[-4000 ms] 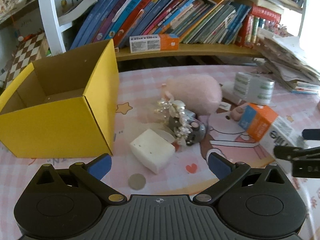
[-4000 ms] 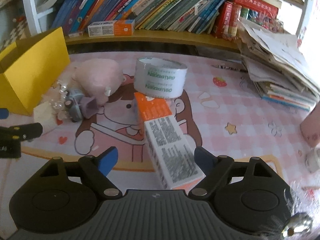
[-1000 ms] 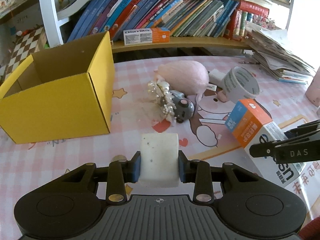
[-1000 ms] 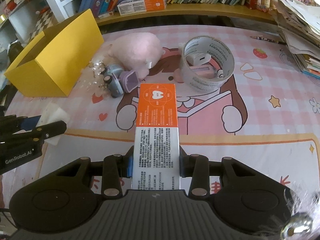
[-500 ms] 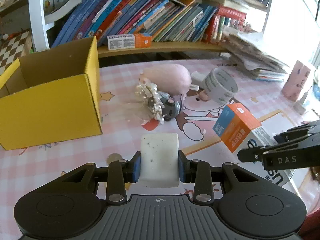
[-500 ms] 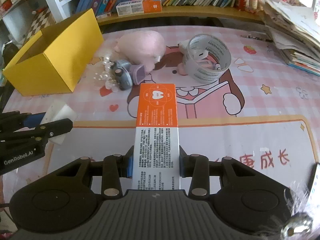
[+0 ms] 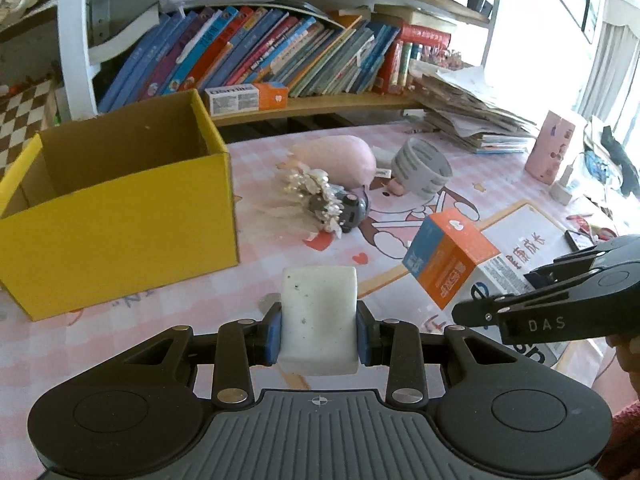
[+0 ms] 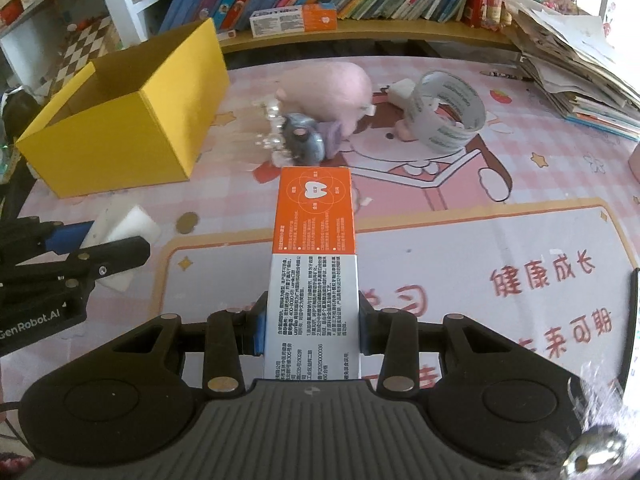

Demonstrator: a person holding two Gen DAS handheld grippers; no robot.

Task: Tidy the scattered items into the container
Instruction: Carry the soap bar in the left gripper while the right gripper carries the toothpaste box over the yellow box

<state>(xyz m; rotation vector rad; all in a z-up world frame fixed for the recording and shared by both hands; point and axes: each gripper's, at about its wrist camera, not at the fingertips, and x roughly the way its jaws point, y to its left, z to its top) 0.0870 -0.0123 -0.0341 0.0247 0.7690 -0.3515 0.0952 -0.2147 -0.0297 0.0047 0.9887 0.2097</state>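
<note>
Jaws of left gripper clamped on white sponge block, lifted off worktop; yellow box, open-topped, at 10 o'clock. Right gripper jaws clamped on orange-white toothpaste carton; pink plush, tape roll lying at 12–1 o'clock.

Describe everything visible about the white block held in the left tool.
The white rectangular sponge-like block looks soft and matte, with rounded corners and small dark specks on its face. It stands roughly upright, clamped on its two sides between the blue pads of the left tool, held clear above the pink checked table mat. Nothing else touches it.
</note>
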